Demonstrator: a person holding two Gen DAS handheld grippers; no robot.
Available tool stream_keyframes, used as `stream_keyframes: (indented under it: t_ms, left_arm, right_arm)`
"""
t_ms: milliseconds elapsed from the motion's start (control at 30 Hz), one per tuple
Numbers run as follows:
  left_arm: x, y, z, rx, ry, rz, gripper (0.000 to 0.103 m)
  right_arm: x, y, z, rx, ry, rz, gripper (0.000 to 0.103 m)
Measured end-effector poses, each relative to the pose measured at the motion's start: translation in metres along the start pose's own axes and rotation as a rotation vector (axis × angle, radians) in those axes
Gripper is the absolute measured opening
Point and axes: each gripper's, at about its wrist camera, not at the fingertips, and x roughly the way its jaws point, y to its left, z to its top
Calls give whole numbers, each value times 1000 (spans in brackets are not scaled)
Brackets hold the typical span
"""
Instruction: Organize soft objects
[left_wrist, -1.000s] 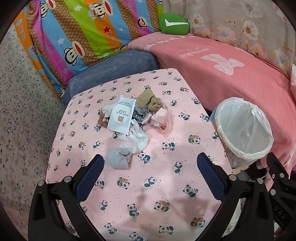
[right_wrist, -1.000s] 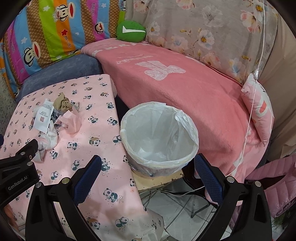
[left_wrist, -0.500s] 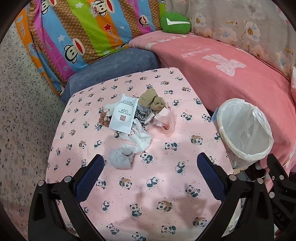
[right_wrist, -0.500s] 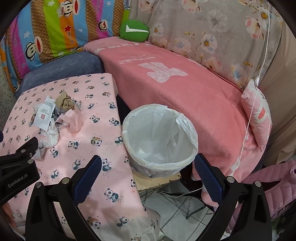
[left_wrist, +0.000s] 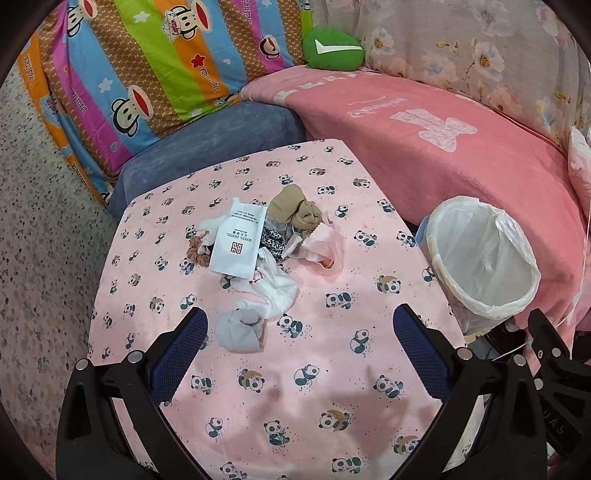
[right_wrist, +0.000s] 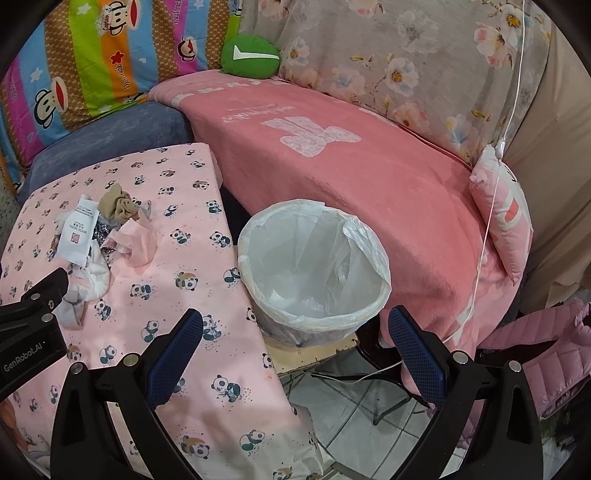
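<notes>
My left wrist camera looked down from above the near edge of the table (left_wrist: 236, 435), facing the pile of cloth (left_wrist: 266, 258) in the middle and the sofa (left_wrist: 424, 155) behind. My right wrist camera sat further right, past the table's corner, aimed over the bin (right_wrist: 314, 266) near it. Both views shared the pile, the bin, the pink tabletop and the green cushion (right_wrist: 250, 56).

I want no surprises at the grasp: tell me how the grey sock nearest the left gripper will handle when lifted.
The grey sock lies crumpled and folded, so it will probably droop limply. It looks thin, likely very light. It touches the white cloth, which might drag along.
</notes>
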Motion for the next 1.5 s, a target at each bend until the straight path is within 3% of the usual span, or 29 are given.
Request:
stream_keyframes:
  t_ms: [1500]
  left_arm:
    - [9,-18,7,5,-12,37,96]
  right_arm:
    - [34,-16,6,25,23,14,98]
